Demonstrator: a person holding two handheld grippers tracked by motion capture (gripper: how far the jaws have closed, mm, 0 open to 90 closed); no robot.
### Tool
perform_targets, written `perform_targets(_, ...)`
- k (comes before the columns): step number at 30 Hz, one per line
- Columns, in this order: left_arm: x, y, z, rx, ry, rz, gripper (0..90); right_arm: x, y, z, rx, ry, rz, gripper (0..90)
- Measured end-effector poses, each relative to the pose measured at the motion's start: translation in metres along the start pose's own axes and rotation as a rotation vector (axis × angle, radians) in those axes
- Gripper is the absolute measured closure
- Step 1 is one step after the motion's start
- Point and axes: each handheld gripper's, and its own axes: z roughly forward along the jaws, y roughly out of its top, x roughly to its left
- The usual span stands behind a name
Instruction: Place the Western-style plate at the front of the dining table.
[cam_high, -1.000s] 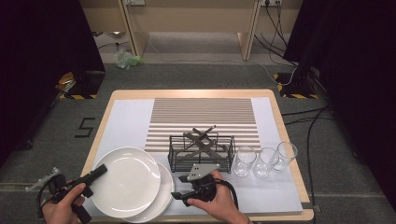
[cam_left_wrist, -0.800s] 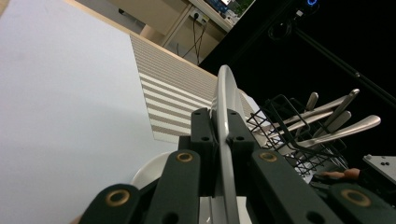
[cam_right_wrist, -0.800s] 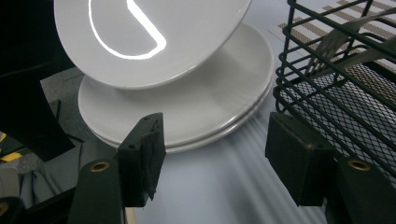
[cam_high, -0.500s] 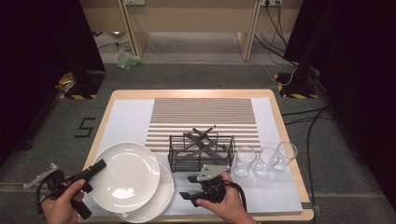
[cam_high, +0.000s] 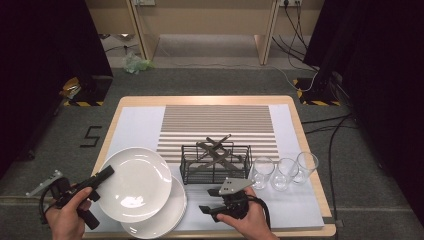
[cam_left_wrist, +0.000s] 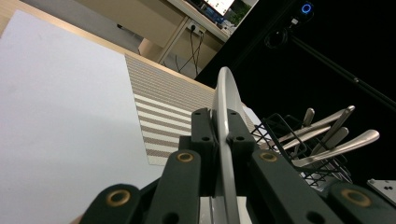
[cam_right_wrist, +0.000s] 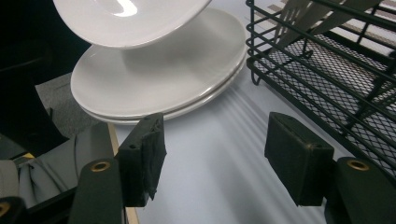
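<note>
In the high view my left gripper (cam_high: 104, 175) is shut on the left rim of a white plate (cam_high: 137, 182), which it holds tilted above a stack of white plates (cam_high: 167, 220) at the table's front left. The left gripper view has that plate's rim (cam_left_wrist: 227, 98) edge-on, clamped between the two pads of the left gripper (cam_left_wrist: 218, 128). My right gripper (cam_high: 206, 210) lies low near the front edge, pointing left at the stack. Its jaws (cam_right_wrist: 219, 158) stand wide open over white paper, holding nothing, with the plate stack (cam_right_wrist: 159, 79) just ahead.
A black wire basket (cam_high: 215, 162) holding metal cutlery stands right of the plates, close to the right gripper. Three clear glasses (cam_high: 285, 172) stand in a row to its right. A striped mat (cam_high: 217, 122) lies behind, on a white sheet (cam_high: 135, 130).
The held plate has risen a little off the stack and shifted slightly away from me. My right hand has drifted a bit to the right. Both grippers keep their states.
</note>
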Motion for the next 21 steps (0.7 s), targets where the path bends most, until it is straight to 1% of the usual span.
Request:
perform_targets(6,0.0,0.004,0.003,-0.006,0.003,0.004,84.9,-0.002,-0.002,-0.004,-0.003,-0.006,0.004,38.2)
perform_targets(7,0.0,0.005,0.003,-0.007,0.003,0.005,84.9,-0.002,-0.003,-0.005,-0.004,-0.011,0.01,38.2)
perform_targets(10,0.001,0.008,0.005,-0.009,0.003,0.005,84.9,-0.003,-0.003,-0.007,-0.011,-0.015,0.004,38.2)
perform_targets(11,0.001,0.008,0.005,-0.009,0.003,0.005,84.9,-0.003,-0.003,-0.007,-0.011,-0.015,0.004,38.2)
perform_targets(12,0.001,0.009,0.006,-0.01,0.004,0.007,84.9,-0.002,-0.003,-0.007,-0.01,-0.016,0.015,38.2)
perform_targets(18,0.001,0.011,0.01,-0.009,0.006,0.006,84.9,-0.003,-0.005,-0.009,-0.014,-0.018,0.012,38.2)
perform_targets(21,0.002,0.012,0.013,-0.008,0.006,0.009,84.9,-0.003,-0.006,-0.01,-0.013,-0.021,0.018,38.2)
